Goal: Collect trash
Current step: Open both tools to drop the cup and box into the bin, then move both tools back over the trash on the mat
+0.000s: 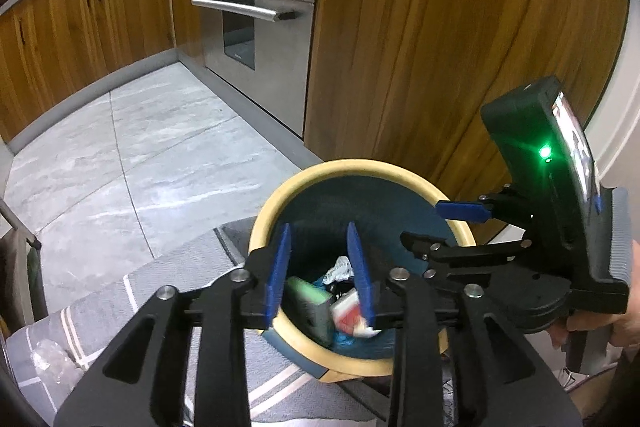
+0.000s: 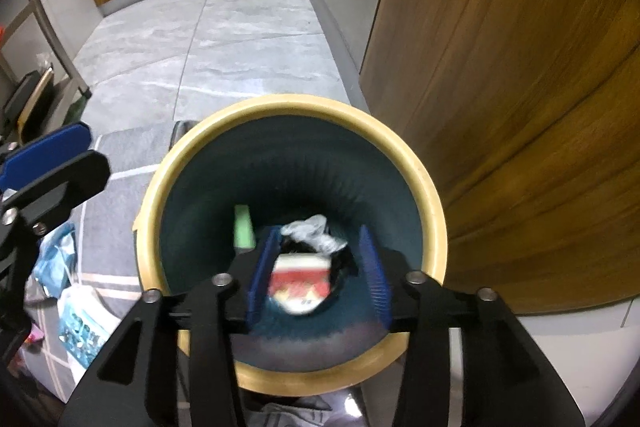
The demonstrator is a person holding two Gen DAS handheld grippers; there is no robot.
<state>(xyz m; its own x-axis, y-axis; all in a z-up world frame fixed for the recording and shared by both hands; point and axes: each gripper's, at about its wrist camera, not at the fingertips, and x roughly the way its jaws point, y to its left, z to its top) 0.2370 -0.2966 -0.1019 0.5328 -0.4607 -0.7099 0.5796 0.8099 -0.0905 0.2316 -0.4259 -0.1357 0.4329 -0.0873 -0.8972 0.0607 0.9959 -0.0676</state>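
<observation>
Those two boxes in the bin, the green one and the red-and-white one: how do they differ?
The green box is plain green; the red-and-white box bears a red print on white. In the right wrist view the green box leans against the bin wall, while the red-and-white box lies nearer the middle. Both are inside the bin, blurred.

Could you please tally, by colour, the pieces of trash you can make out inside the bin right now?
Green flat box: 1
Red-and-white carton, blurred: 1
White crumpled wrapper: 1
Blue crumpled scrap, partly hidden: 1
Total: 4 pieces that can be told apart inside the round teal bin with a cream rim; dark shapes beneath them cannot be made out.
</observation>
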